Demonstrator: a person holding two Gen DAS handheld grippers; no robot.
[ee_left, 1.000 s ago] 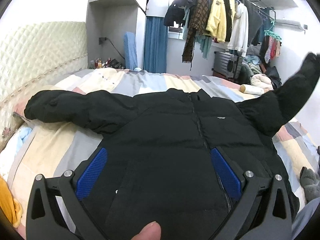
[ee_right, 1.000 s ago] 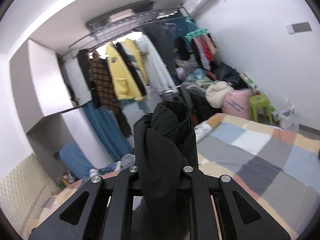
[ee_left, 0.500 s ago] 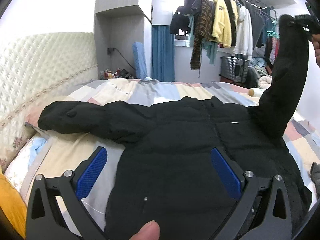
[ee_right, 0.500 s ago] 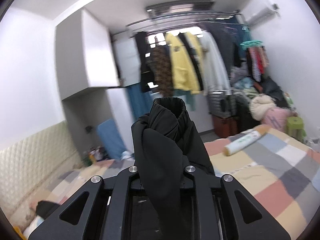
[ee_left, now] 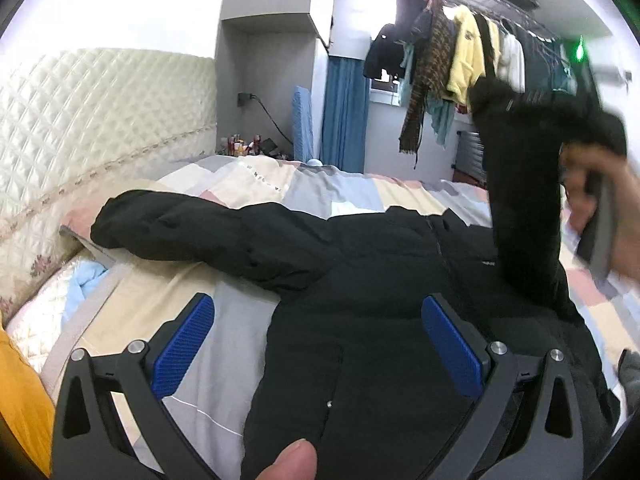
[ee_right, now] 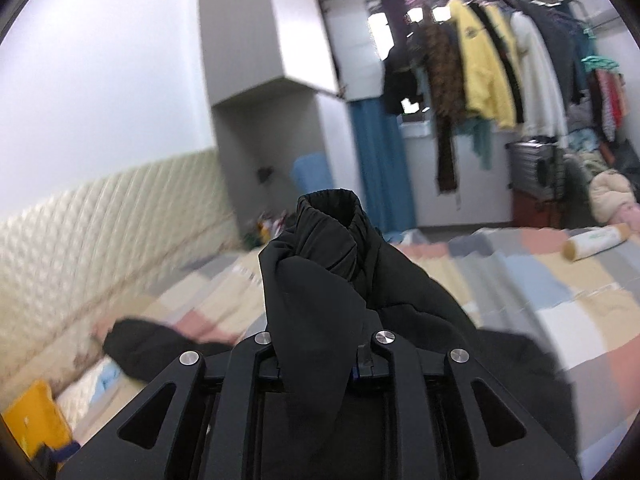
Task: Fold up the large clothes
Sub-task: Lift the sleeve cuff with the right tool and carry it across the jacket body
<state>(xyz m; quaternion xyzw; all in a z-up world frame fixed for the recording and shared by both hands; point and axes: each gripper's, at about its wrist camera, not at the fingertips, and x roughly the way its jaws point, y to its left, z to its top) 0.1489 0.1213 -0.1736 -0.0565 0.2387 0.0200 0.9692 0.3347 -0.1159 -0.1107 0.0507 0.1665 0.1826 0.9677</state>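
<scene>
Spread across the bed (ee_left: 256,184), the black jacket (ee_left: 384,288) lies crosswise under the left gripper (ee_left: 318,338), which gapes wide; the right gripper (ee_right: 320,356) pinches the right sleeve (ee_right: 320,280), raised at the jacket's right, ready to fold leftward.

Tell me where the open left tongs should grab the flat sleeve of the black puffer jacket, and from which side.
Grip the flat sleeve of the black puffer jacket at its cuff end, nearest the quilted cream headboard. Probably come from above with the left tongs, pinching across its width: it lies stretched out on the patchwork bedspread, so the cuff gives the longest fold.
</scene>
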